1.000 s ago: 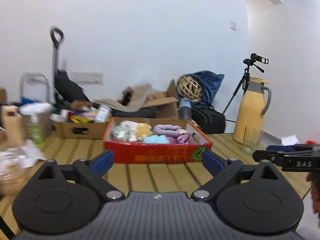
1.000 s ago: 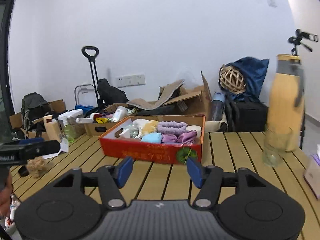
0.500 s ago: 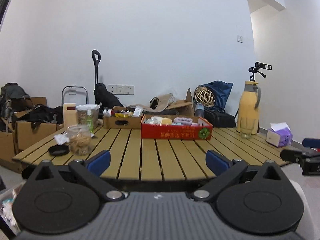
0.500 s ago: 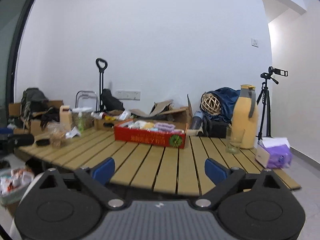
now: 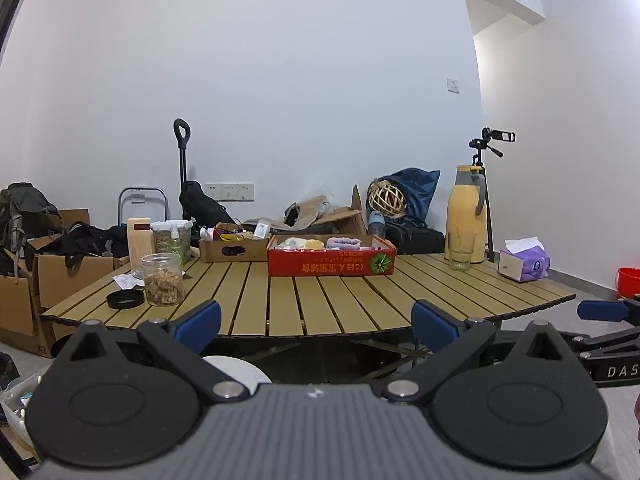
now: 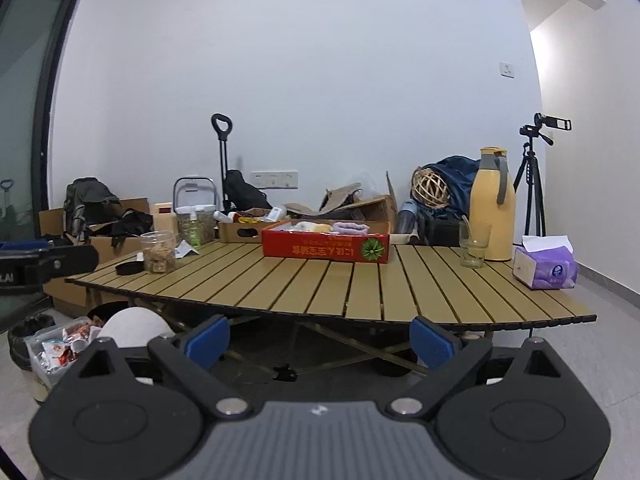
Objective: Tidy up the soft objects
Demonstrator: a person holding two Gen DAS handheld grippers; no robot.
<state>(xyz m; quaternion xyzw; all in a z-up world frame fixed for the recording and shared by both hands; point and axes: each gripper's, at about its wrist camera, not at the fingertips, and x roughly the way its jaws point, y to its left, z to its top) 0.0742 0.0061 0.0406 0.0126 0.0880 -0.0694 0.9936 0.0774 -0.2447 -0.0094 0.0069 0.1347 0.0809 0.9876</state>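
Showing red bucket (image 5: 627, 282) left wrist view only; glass door (image 6: 24, 120) right only.

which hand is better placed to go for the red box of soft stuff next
Left, slightly: the red box sits nearly centred ahead of the open left gripper; the right gripper, also open and empty, sees it no nearer.

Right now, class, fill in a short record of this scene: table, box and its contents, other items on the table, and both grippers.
table: slatted wooden table
box: red cardboard box near the far edge
box contents: soft items, yellow, white and a purple cloth
left side of table: glass jar, black lid beside it
right side of table: yellow thermos, drinking glass, tissue pack
left gripper: open, holds nothing
right gripper: open, holds nothing
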